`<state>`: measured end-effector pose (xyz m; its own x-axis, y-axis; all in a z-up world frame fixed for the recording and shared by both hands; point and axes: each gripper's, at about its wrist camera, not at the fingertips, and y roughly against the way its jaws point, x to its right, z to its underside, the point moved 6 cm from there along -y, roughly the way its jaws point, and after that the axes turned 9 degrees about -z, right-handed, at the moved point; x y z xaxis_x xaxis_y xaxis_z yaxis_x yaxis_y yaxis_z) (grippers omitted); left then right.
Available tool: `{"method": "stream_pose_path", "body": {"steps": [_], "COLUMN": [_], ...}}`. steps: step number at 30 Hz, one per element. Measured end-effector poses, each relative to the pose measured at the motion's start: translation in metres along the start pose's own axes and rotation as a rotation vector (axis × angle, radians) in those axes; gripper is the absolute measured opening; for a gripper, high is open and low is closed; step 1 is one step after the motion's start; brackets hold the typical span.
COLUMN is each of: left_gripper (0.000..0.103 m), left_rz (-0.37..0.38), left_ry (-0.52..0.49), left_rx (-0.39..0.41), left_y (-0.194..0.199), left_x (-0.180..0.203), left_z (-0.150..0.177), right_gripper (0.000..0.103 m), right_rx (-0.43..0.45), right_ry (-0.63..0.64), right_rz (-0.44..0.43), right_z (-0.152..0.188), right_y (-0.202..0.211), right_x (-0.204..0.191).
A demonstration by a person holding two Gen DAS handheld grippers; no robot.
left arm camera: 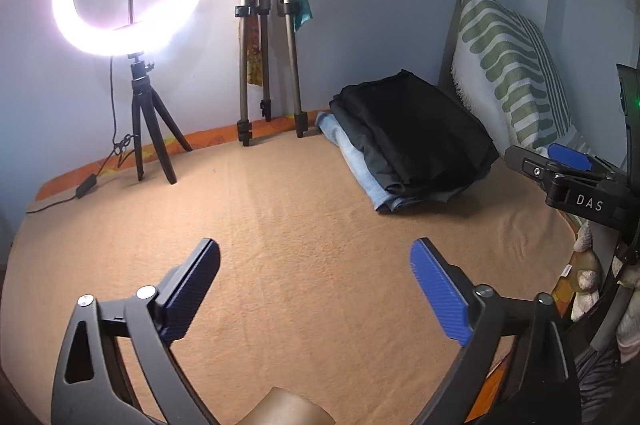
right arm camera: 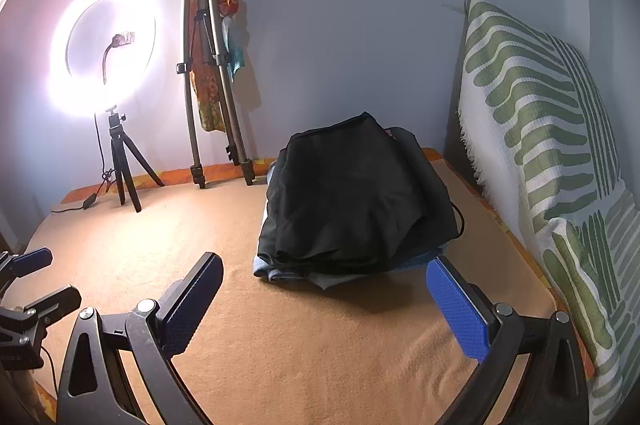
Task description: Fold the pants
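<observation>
Clearly the stack of folded pants (right arm camera: 352, 201) lies ahead of both claws on the far right of the bed (left arm camera: 280, 225), beside the striped pillow (right arm camera: 532, 129), its long axis running from near to far. The right claw (right arm camera: 324, 301) is nearer, the pile just beyond its tips; the left claw (left arm camera: 316, 289) faces bare blanket, pants up to its right. Both claws gape wide, holding nothing.

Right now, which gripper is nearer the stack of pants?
Right. The right gripper hangs open just in front of the stack of pants, not touching. The left gripper is open farther back and off to the stack's left.
</observation>
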<state>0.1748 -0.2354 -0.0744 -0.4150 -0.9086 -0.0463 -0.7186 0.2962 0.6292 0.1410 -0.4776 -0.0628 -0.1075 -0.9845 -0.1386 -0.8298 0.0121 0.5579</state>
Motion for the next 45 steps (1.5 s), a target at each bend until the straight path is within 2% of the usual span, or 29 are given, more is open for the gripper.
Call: {"method": "stream_pose_path", "body": {"steps": [20,45], "left_gripper": [0.098,0.098], "left_rz": [-0.016,0.002], "left_ry": [-0.012,-0.001], "left_rx": [-0.006,-0.011], "left_y": [0.0037,0.0086], "left_x": [0.0033,0.0047], "left_z": [0.0069,0.0059], "right_gripper": [0.103,0.103], "right_rx": [-0.012,-0.021], "right_ry": [0.011,0.004], "right_rz": [-0.002,-0.017], "right_z": [0.0055,0.0072], "right_y": [-0.0028,-0.0024], "right_x": [-0.0049,-0.0074]}}
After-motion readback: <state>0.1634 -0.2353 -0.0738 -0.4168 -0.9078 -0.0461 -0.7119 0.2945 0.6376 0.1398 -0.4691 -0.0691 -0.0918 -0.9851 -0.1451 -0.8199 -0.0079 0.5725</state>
